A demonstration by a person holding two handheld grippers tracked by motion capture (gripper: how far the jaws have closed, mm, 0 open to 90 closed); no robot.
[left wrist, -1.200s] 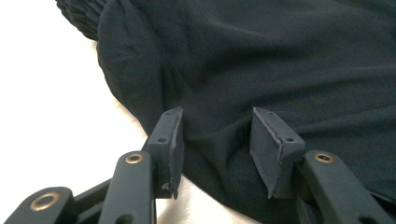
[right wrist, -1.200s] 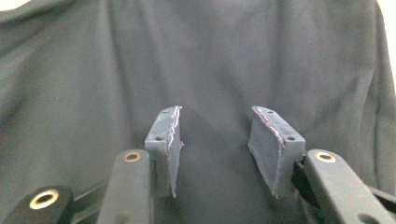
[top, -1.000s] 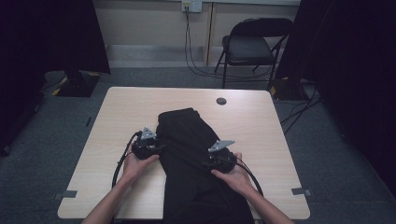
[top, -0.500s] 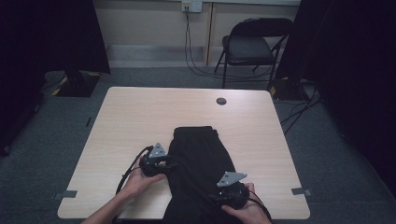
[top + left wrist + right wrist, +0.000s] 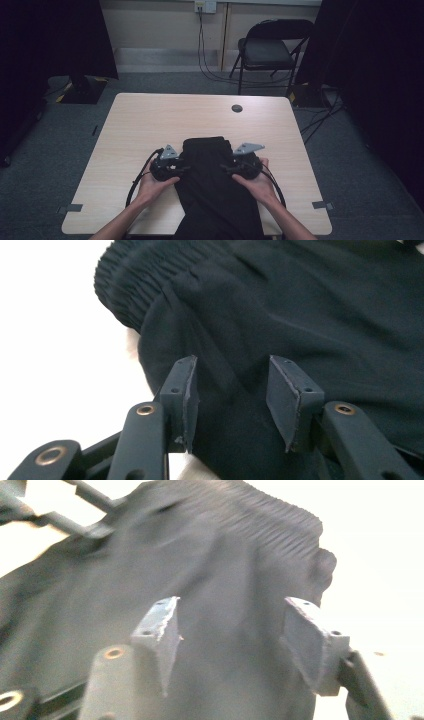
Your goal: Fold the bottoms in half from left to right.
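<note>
One dark garment point(image 5: 216, 185), folded long with a gathered elastic waistband at its far end, lies on the desk point(image 5: 135, 120) and hangs over the near edge. Left claw point(image 5: 181, 169) and right claw point(image 5: 226, 167) flank it, both parted over the cloth; the right has just been widening.

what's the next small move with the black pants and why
Probably close both jaws on the pants. The left hand-held gripper and right hand-held gripper sit at its side edges near the gathered waistband, jaws apart with cloth between them, the right's having just been opening.
</note>
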